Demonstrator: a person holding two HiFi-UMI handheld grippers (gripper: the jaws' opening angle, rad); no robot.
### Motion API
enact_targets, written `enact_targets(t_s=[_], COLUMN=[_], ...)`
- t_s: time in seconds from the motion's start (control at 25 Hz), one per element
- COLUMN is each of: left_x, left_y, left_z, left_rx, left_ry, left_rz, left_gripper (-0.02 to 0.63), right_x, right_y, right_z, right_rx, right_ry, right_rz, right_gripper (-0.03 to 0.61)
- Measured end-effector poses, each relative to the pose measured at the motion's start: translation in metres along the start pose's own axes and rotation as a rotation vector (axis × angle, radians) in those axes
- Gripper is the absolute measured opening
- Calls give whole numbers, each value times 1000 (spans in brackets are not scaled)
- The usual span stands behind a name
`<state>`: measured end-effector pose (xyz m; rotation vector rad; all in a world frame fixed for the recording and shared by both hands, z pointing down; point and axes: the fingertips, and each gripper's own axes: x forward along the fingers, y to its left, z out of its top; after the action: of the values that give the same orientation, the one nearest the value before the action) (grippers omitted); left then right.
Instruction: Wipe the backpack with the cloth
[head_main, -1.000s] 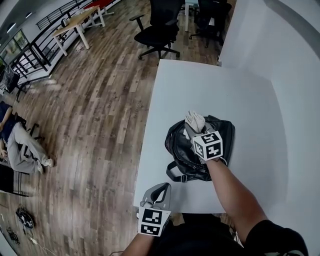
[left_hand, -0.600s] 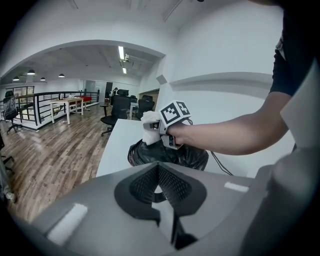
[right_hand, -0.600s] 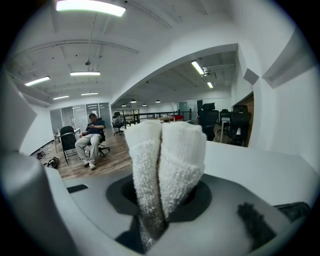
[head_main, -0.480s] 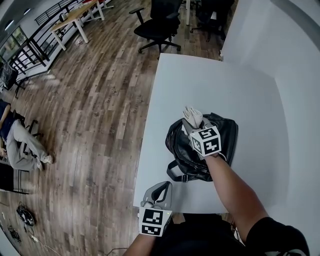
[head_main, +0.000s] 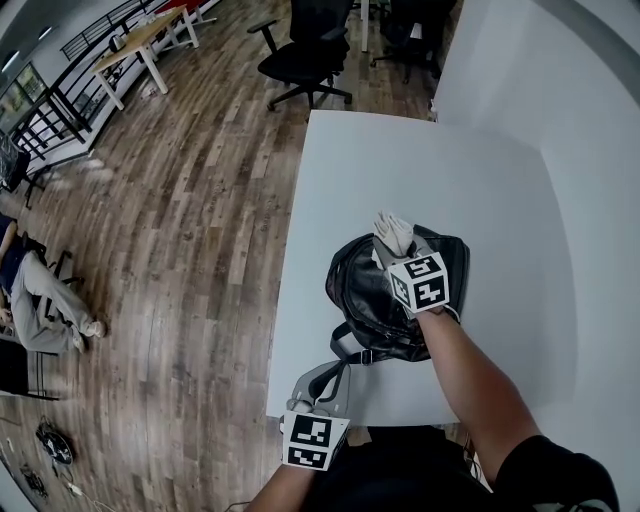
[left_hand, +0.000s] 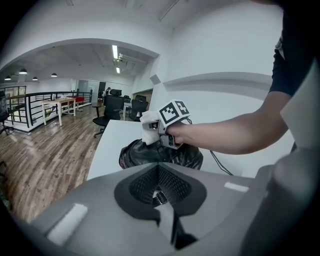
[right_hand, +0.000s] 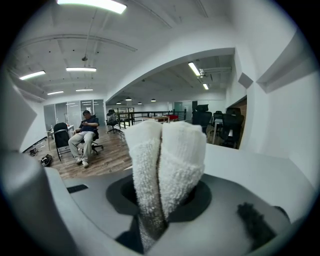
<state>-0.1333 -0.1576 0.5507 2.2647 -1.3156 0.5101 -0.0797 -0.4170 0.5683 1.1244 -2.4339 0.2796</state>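
Clearly the right gripper (right_hand: 162, 202) is clamped on the cloth (right_hand: 167, 155), a white terry piece folded into two plump lobes that stick out beyond its jaws. Directly beneath this gripper lies the backpack (head_main: 375, 300), which is black, glossy and slumped in soft creases on the white table (head_main: 400, 160). The cloth sits at the backpack's edge farthest from the person, ahead of the gripper's marker cube.

Behind the right gripper, the person's forearm (head_main: 460, 380) crosses the near right part of the backpack and hides it from the head view.

The left gripper (head_main: 322, 378) is nearer the person than the right one and to its left, at the table's near edge. Its jaws are together, and they seem to pinch a thin black strap (head_main: 345, 352) that runs from the backpack's near side. A small metal buckle (left_hand: 160, 198) shows in the hollow between them.

Far ahead of both grippers, past the table's far edge, black office chairs (head_main: 305, 50) stand on the wooden floor (head_main: 190, 200). Ahead and to the left in the right gripper view, a person (right_hand: 85, 132) sits on a chair.

The count is one backpack, one cloth, one table, two grippers, and at least two office chairs.
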Motion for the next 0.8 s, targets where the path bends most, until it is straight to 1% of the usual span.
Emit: enact_targets(t_s=[0.24,0.48,0.8], left_x=[3,7,7], left_y=[-4,-12,-18], left_z=[13,18,23], left_rx=[23,46,80], left_ry=[-18,-19,-26], left_rz=[-23,-60,-92], left_gripper=[6,6,6], right_x=[-16,-33,-57], right_y=[-22,-42,-59], right_z=[8,12,16], right_rx=[-3,3,5], right_ry=[1,-6,-21], right_rz=[-51,-104,-154], right_gripper=[98,98,98])
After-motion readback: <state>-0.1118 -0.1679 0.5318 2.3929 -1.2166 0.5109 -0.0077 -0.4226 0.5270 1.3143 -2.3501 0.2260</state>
